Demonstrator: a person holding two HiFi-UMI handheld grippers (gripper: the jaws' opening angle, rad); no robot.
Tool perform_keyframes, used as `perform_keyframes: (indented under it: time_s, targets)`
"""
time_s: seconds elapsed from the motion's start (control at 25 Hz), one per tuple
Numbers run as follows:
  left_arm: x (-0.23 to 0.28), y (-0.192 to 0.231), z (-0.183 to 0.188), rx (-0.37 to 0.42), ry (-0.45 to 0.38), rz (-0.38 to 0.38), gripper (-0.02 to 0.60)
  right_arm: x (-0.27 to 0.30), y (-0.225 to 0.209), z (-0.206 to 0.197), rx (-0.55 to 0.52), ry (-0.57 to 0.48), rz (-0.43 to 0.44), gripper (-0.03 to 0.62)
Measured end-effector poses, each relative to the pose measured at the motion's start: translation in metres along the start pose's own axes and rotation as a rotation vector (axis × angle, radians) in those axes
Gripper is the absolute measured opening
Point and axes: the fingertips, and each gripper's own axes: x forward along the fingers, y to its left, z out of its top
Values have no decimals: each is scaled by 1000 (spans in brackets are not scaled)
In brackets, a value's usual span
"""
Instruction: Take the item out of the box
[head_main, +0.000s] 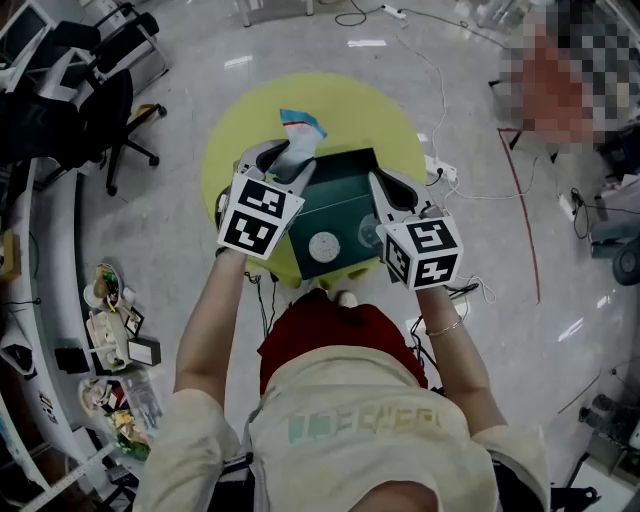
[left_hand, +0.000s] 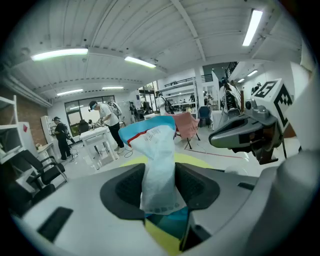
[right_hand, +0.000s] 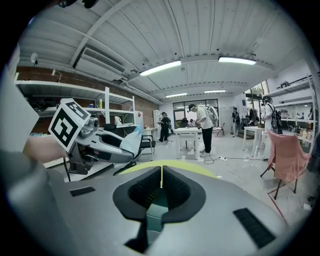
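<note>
Yellow-green round table (head_main: 228, 150) underneath, with the dark green box (head_main: 345, 205) open on top.

At the box's right rim, right gripper (right_hand: 161, 187): jaws brought together, only a sliver of light between the pads. Hard to say whether pinching the rim or merely resting against it.

Over the box's far left corner, left gripper (left_hand: 160, 186): clamped on a white-and-blue packet (left_hand: 157, 155), pads pressing its lower half, blue top standing up free beyond them. Bottom edge of the packet apparently above the box's rim, with box and table showing below.

Judged from that: lifting-out step, close to done.

Next move calls for carrying the packet sideways, away from the box and over bare table, lowering it, and only then letting go. Needs a firm squeeze throughout, since soft, crinkly and likely to slip. Helps to keep the box steadied from its right side.
</note>
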Motion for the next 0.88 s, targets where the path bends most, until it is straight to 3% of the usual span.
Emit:
perform_keyframes:
  time_s: [0.88]
  targets:
    - [-65,28,-2,-219,-126,145,199,11,34,20,-41,-39,85,37]
